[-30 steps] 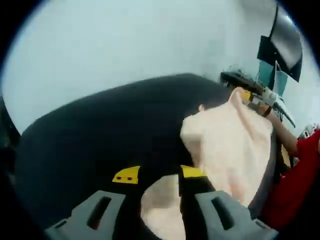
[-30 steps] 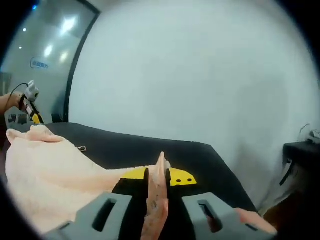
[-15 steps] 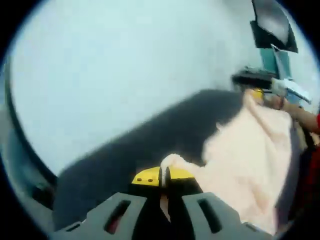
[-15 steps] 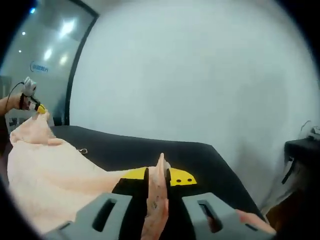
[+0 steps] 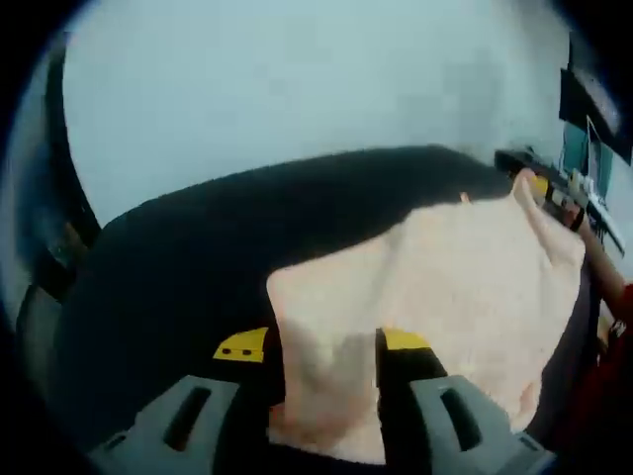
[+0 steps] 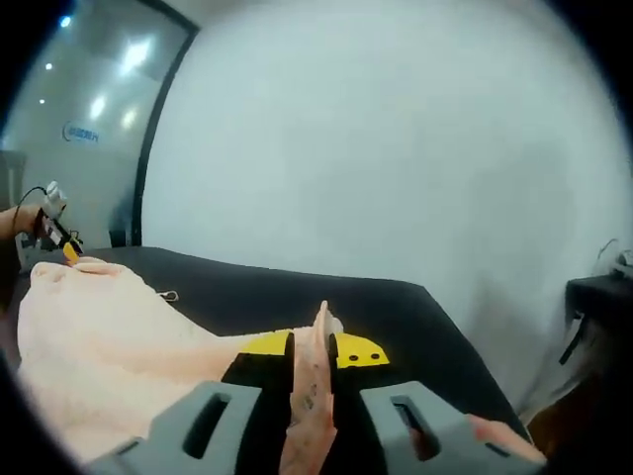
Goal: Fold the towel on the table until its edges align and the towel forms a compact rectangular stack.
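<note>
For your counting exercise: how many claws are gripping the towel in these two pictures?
2. The right claw pinches one towel corner between closed jaws. The left claw holds the opposite corner, though cloth drapes over its jaws, partly hiding them.

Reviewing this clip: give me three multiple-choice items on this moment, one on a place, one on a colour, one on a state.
1. Where does the towel lie?
A. on a black table
B. on a wooden floor
C. in a basket

2. What colour is the towel?
A. dark blue
B. pale peach
C. green

3. How does the right gripper stand?
A. wide open, holding nothing
B. shut on a bottle
C. shut on the towel's edge

Answers:
1 A: the cloth spreads over the black table.
2 B: it looks pale peach in both views.
3 C: in the right gripper view a thin edge of cloth stands pinched between the closed jaws.
</note>
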Motion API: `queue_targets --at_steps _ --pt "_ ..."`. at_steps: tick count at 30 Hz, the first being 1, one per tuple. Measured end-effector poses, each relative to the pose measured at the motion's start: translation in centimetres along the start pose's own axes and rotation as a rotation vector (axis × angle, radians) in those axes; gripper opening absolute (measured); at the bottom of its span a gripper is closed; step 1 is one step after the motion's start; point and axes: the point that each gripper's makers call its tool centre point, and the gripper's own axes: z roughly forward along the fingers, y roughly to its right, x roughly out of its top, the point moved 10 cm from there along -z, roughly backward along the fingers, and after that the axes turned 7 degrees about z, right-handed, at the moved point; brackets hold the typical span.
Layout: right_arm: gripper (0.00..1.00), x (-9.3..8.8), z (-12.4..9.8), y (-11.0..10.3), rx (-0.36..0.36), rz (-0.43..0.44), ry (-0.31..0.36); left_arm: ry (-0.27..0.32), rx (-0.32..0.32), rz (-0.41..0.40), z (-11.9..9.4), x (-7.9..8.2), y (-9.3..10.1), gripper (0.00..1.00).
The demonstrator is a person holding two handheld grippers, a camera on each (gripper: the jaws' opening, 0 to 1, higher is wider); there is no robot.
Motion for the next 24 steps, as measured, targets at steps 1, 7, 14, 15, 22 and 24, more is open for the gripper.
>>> queue_targets --at_steps 1,7,14,15,22,24 --pt "0.12 0.0 0.0 0.0 -0.001 0.002 0.001 0.056 -0.005 -0.08 0.2 1.0 -0.6 0.43" --pt "0.12 -0.1 -0.1 0.4 -0.017 0.03 -0.004 -0.09 0.086 -0.103 4.3 1.5 -2.6 0.42" --pt "0.12 -0.1 -0.1 0.5 -0.03 0.048 0.004 -0.178 0.075 -0.105 8.6 0.6 -4.5 0.39" --pt "0.12 0.0 -0.1 0.6 -0.035 0.052 0.005 -0.167 0.067 -0.114 8.8 0.5 -4.4 0.38" --pt "0.13 1.5 0.3 1.3 -0.066 0.158 -0.033 -0.147 0.089 0.129 8.3 0.1 -2.3 0.04" --pt "0.14 2.4 0.6 1.4 -0.076 0.168 -0.086 -0.125 0.082 0.123 7.9 0.4 -2.3 0.03"
